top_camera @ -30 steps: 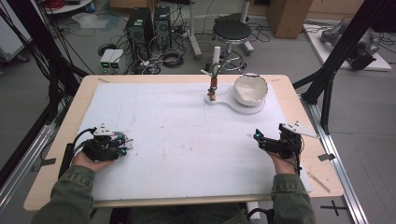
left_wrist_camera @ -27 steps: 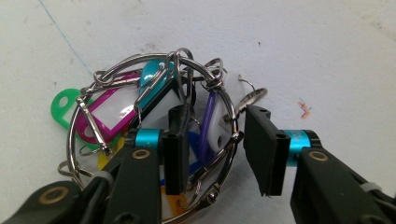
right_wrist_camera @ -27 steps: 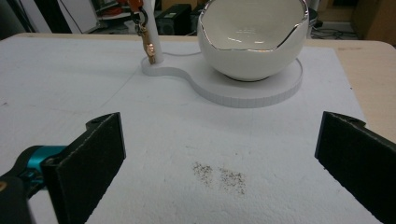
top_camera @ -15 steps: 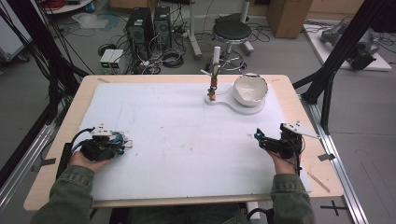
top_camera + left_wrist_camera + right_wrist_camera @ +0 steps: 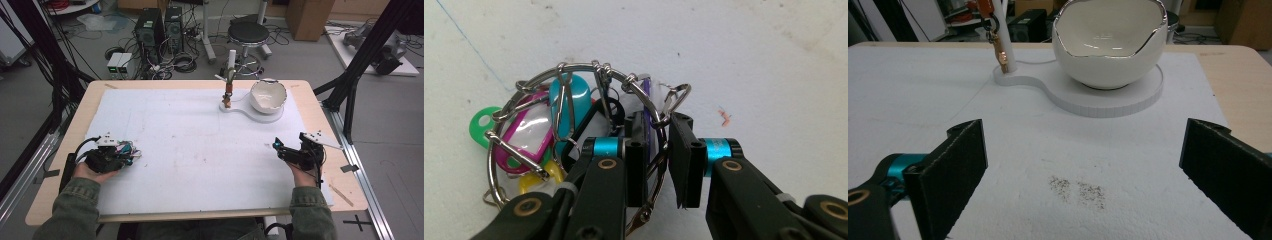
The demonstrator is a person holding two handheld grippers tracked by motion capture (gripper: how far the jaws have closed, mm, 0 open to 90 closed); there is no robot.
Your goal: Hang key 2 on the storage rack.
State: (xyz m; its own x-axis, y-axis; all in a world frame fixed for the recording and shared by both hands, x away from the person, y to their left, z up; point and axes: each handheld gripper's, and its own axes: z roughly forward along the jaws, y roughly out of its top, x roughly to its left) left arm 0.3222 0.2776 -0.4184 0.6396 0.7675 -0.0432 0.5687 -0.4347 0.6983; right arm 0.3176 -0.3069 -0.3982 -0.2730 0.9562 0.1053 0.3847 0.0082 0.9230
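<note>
Left tool [image 5: 658,150] clamped on the key bunch [image 5: 569,130], near left of the surface [image 5: 200,200].

Its jaws have just closed, pinching the wire ring [image 5: 659,117] and a purple tag between the pads; the coloured tags hang off to one side, so I'd lift slowly and straight up, letting the bunch swing free before carrying it. The right tool [image 5: 1083,170] rests at the near right, jaws wide with nothing between them, aimed at the bowl [image 5: 1109,42] on its white base [image 5: 1113,97] and the post [image 5: 1003,50] beside it at the far side, likely the drop point.
</note>
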